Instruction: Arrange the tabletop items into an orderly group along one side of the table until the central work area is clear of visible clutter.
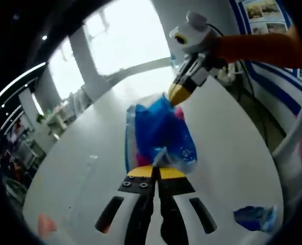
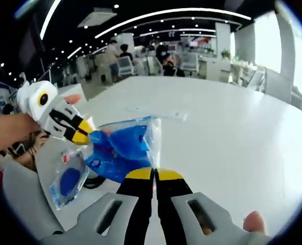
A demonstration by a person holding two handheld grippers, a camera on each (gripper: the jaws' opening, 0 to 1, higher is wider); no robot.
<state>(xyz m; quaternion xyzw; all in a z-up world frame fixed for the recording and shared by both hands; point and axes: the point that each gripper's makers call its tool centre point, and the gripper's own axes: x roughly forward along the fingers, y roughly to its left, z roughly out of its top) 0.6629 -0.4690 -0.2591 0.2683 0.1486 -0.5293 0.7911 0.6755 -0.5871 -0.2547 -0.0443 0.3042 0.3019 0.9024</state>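
A blue packet in clear plastic (image 1: 158,132), with a little pink showing, is held up over the white table (image 1: 227,153) between both grippers. In the left gripper view my left gripper (image 1: 156,172) is shut on the packet's near edge, and my right gripper (image 1: 177,95) reaches in from the upper right, shut on the far end. From the right gripper view, my right gripper (image 2: 155,174) pinches the clear edge of the packet (image 2: 122,148), while the left gripper (image 2: 84,136) grips the opposite end from the left.
A second clear packet (image 2: 69,181) with a round blue item lies near the table edge, also seen as the second packet (image 1: 253,217). A thin clear strip (image 2: 156,113) lies farther out on the table (image 2: 232,132). A grey chair back (image 2: 18,199) stands beside the edge.
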